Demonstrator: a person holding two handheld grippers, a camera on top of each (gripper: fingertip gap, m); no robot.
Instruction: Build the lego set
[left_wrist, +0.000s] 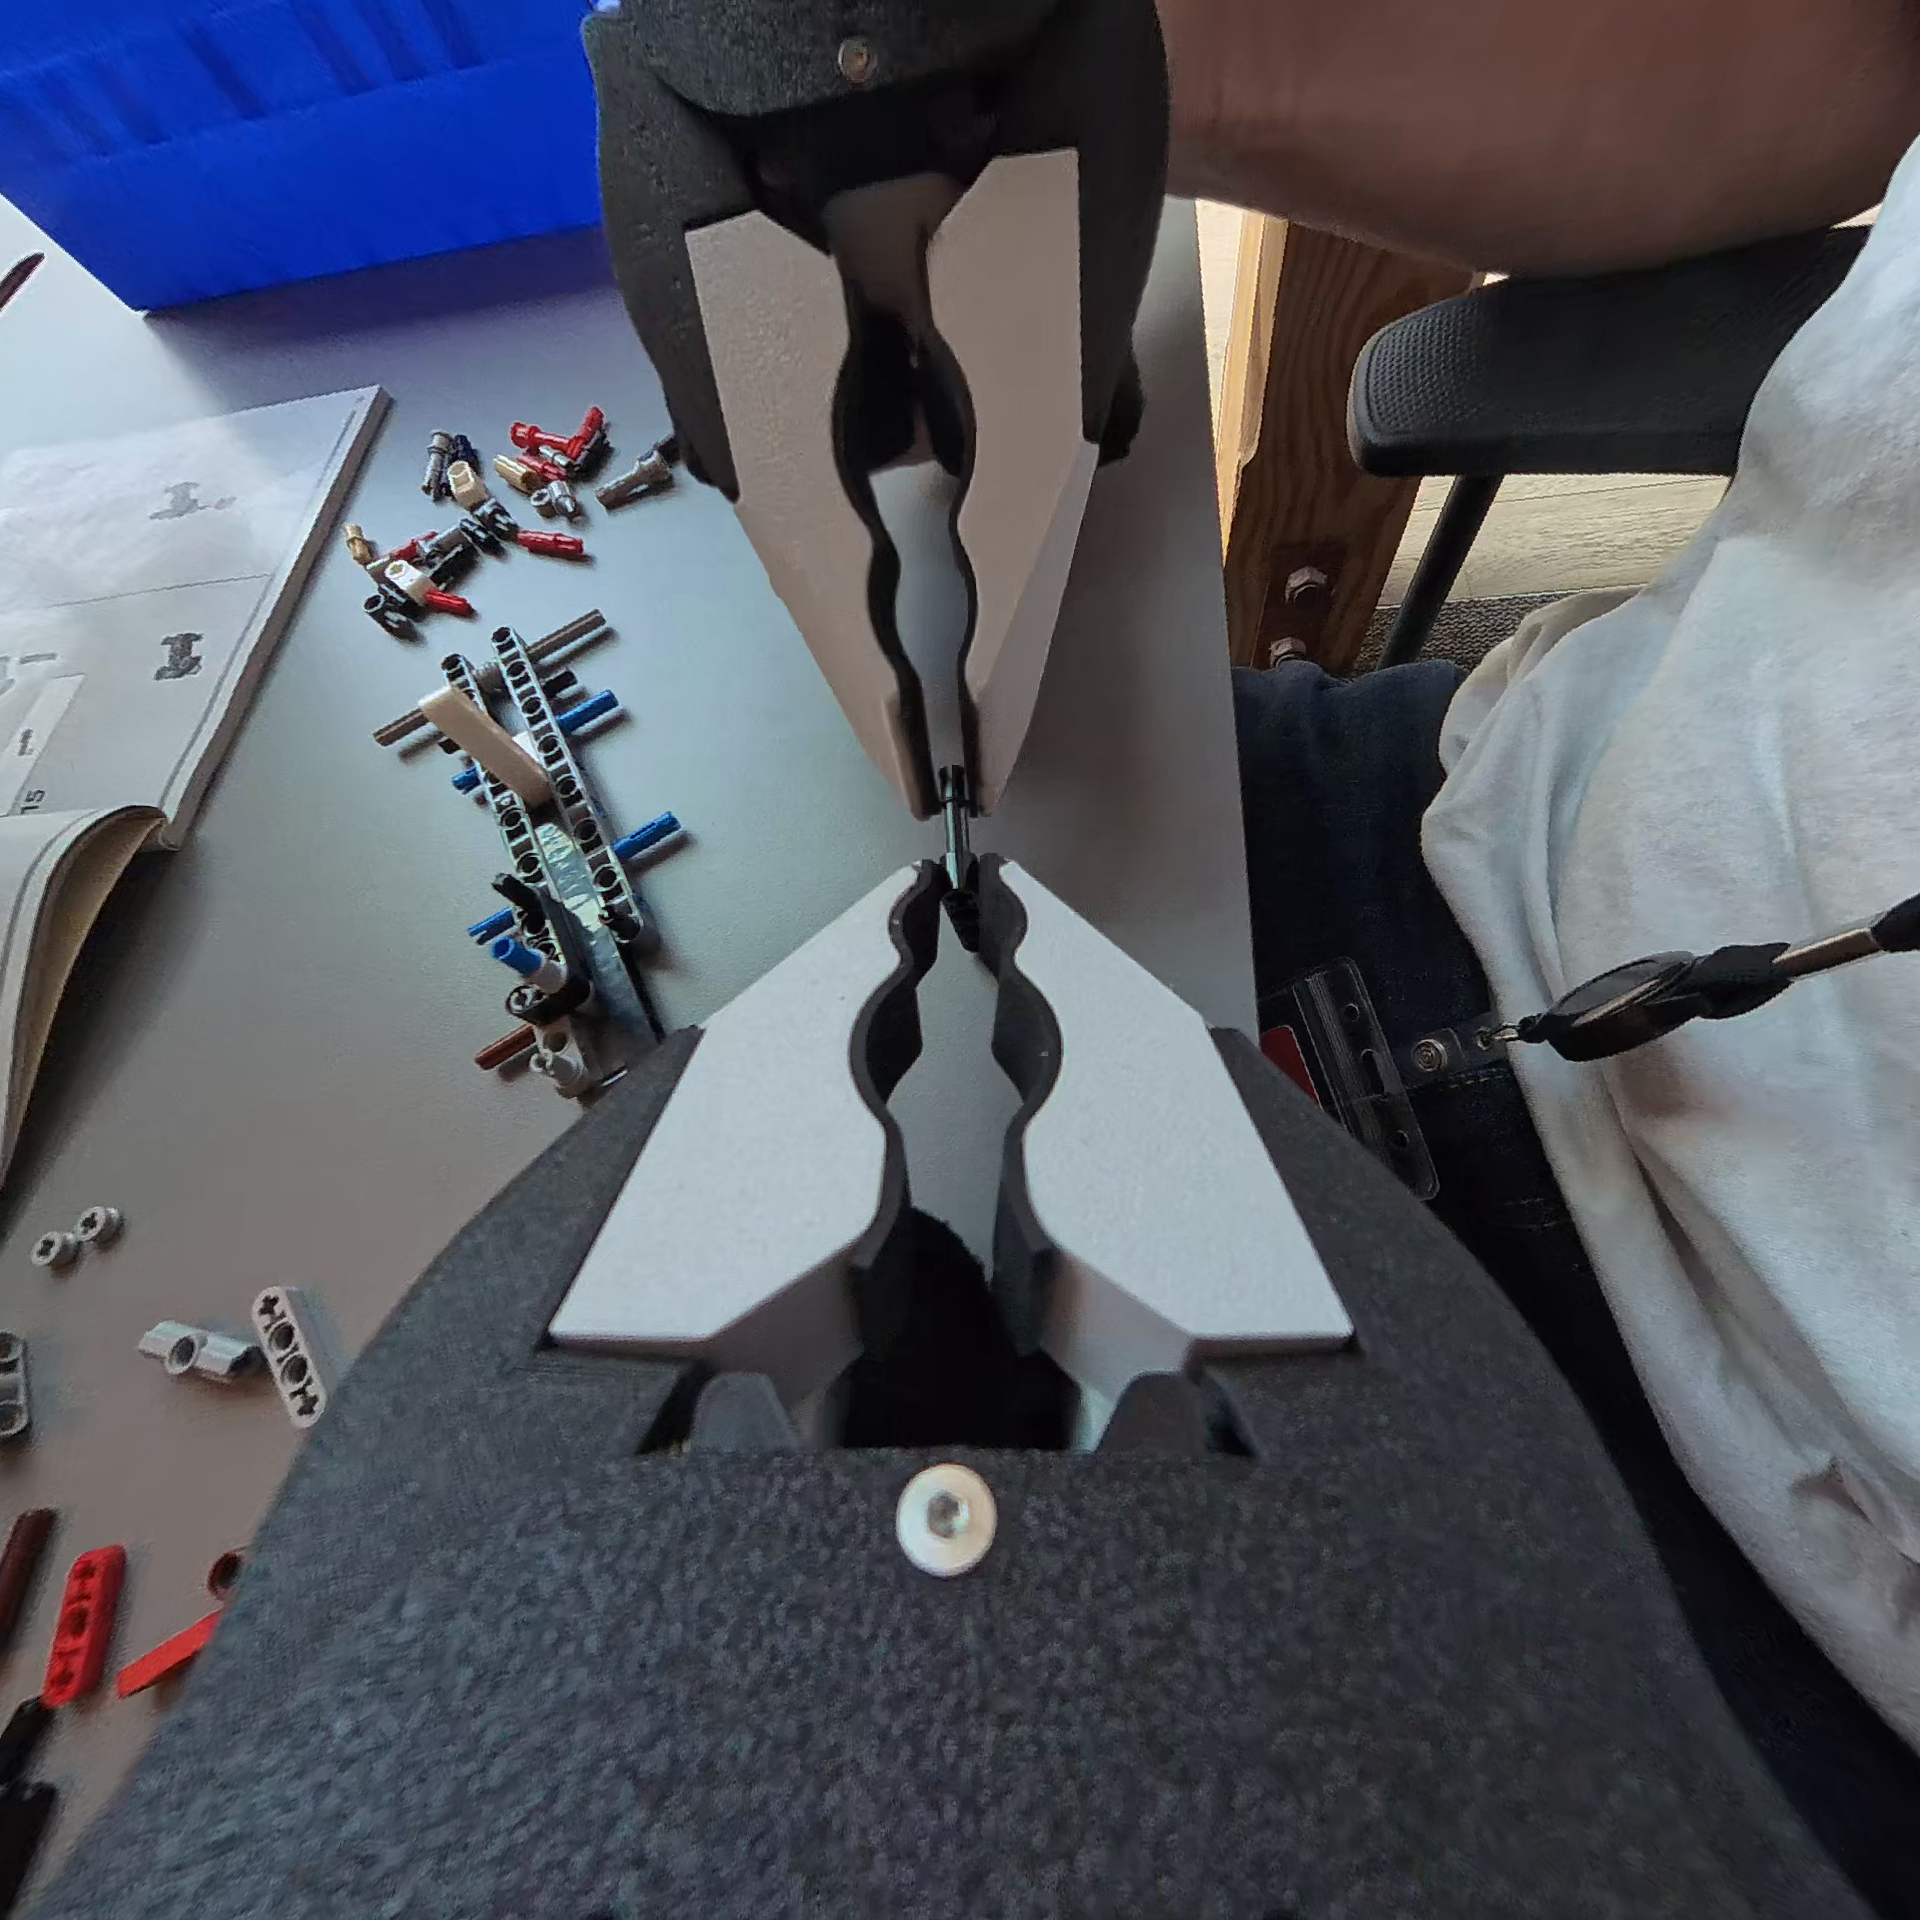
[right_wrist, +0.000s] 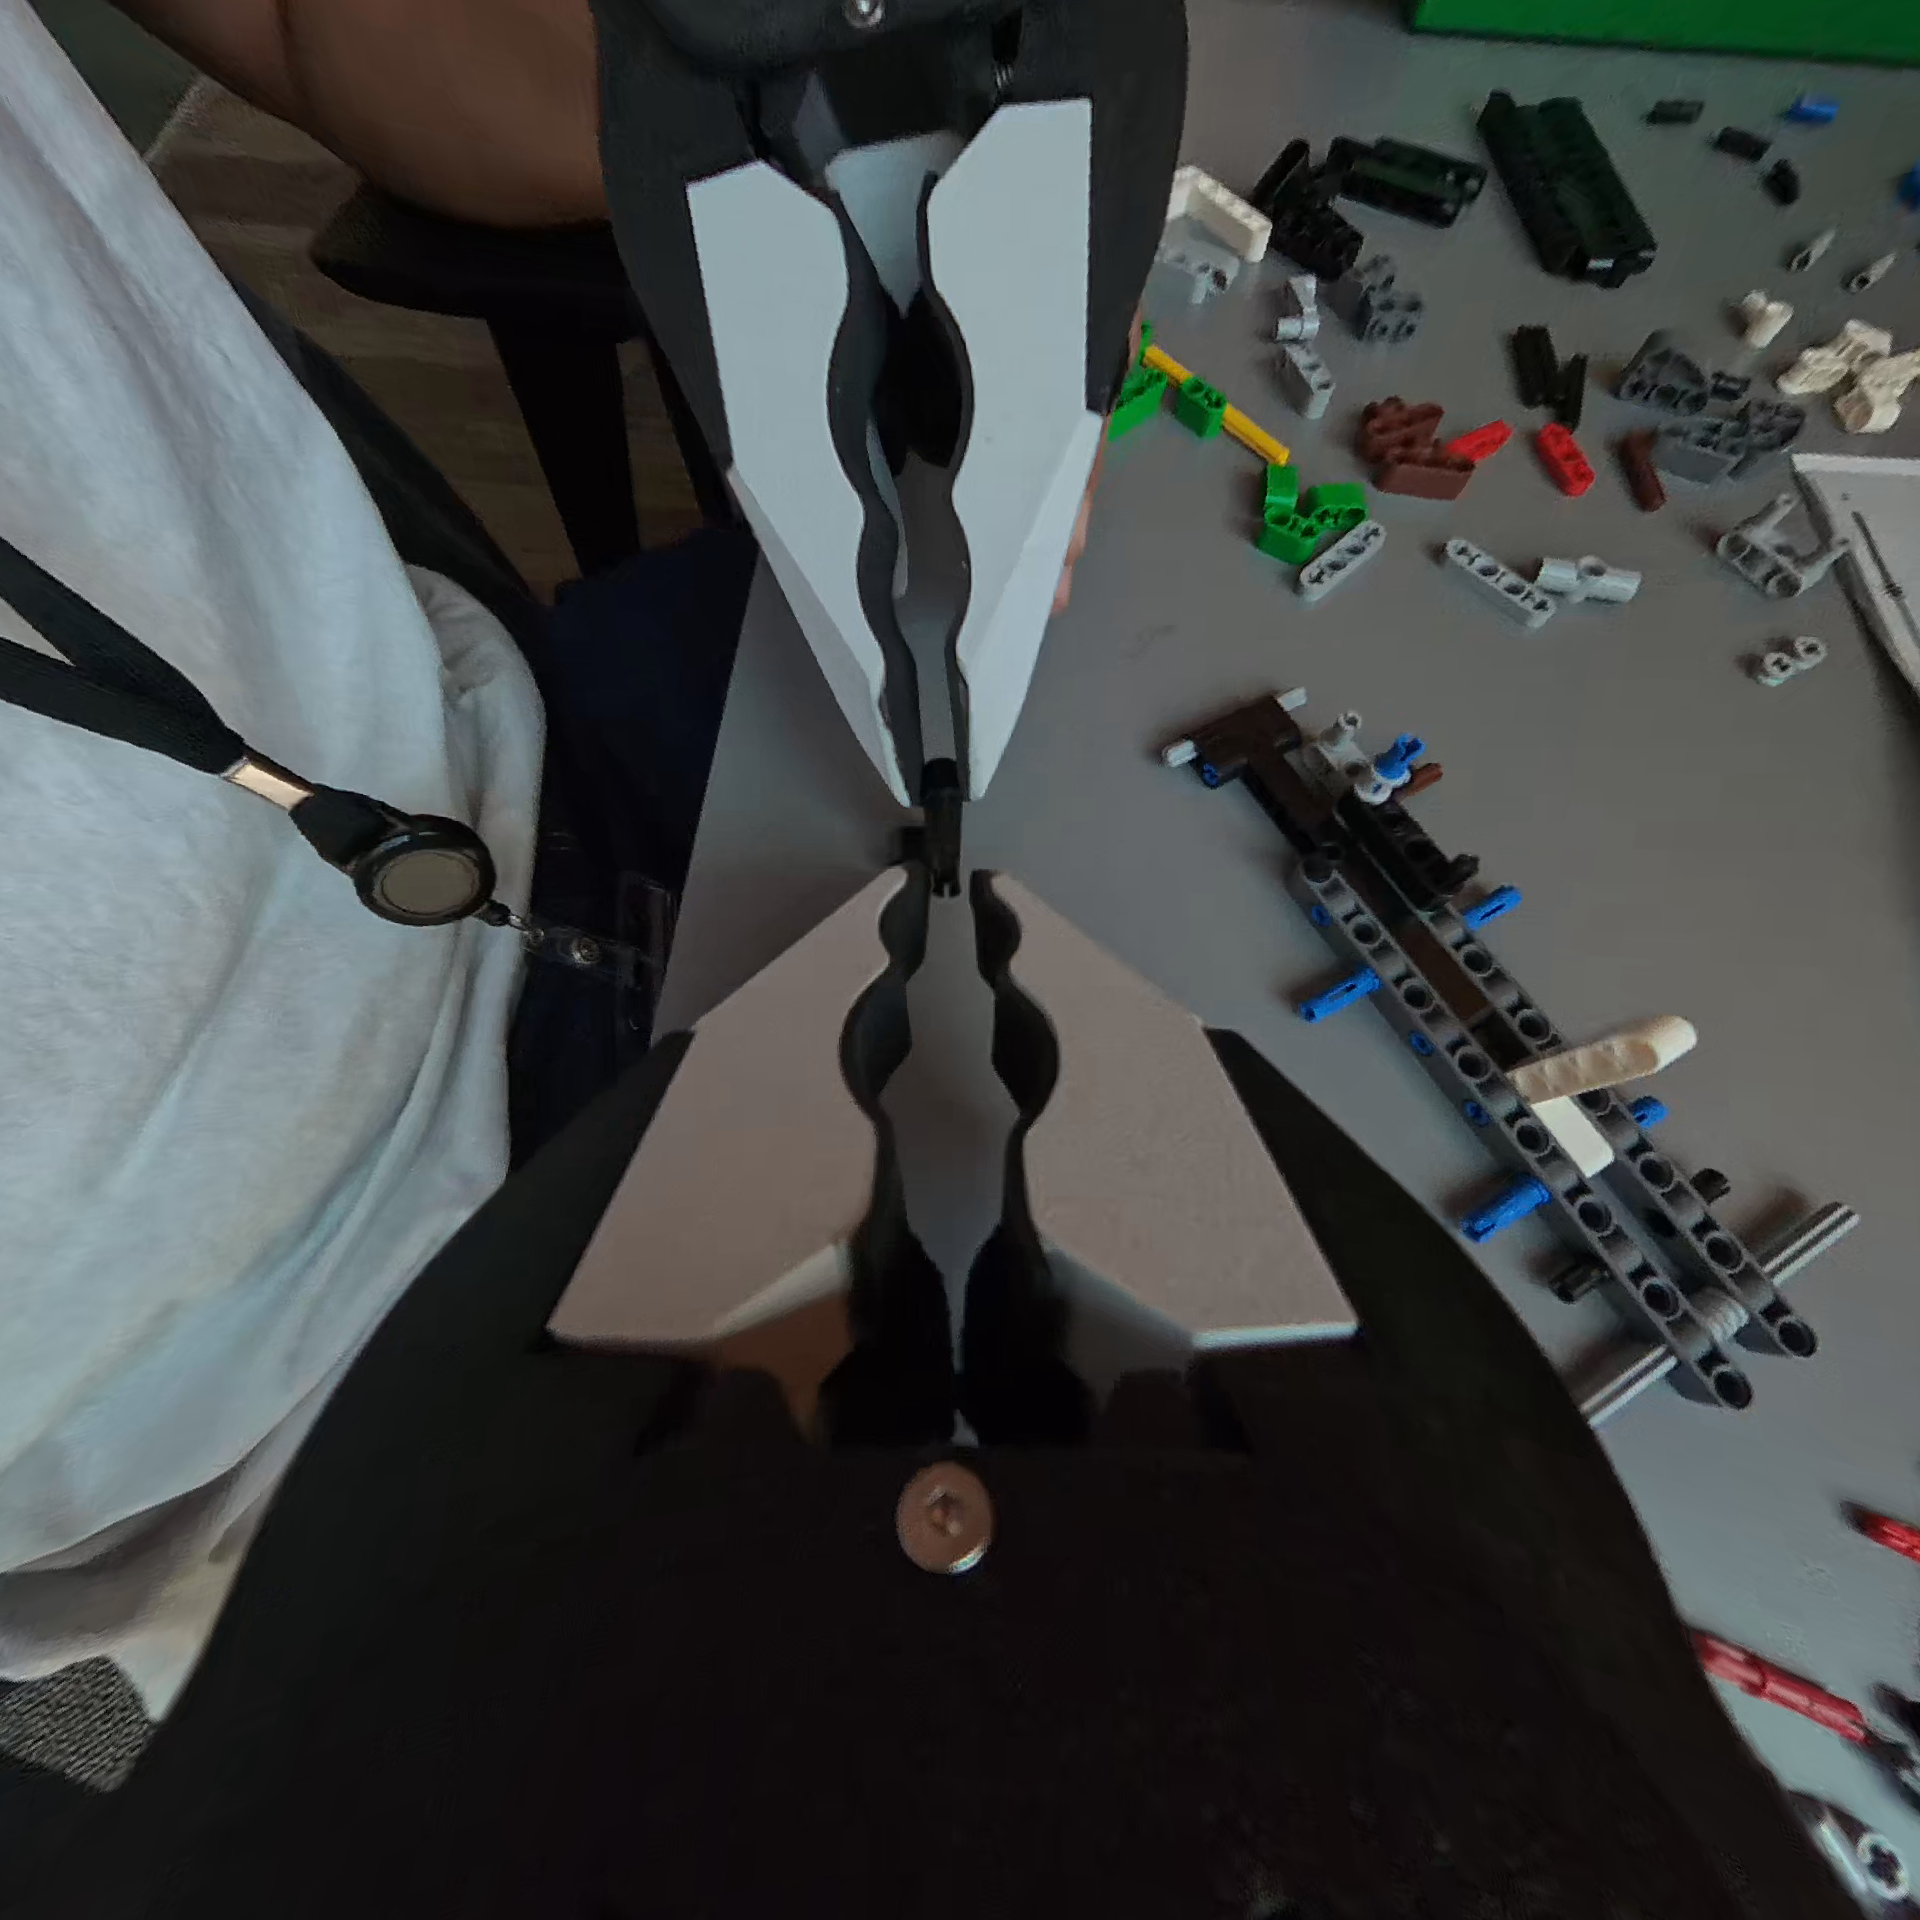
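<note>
- The left gripper (left_wrist: 958, 883) is pinching one end of a small black pin (left_wrist: 954, 831), jaws nearly closed.
- The right gripper (right_wrist: 948, 883) is meeting it tip to tip, gripping the other end, above the grey table (left_wrist: 312, 987).
- The half-built beam assembly (left_wrist: 551, 831) is lying nearby, beside an open instruction booklet (left_wrist: 125, 623).

The open, grey-paged paper instruction booklet (left_wrist: 156, 582) at the table's left carries a small printed page number (left_wrist: 31, 800) in its lower corner, beside step pictures (too blurred to make out). A red card in the clear plastic badge holder (left_wrist: 1351, 1070) shows no legible writing. Nothing can be read in the right wrist view.
</note>
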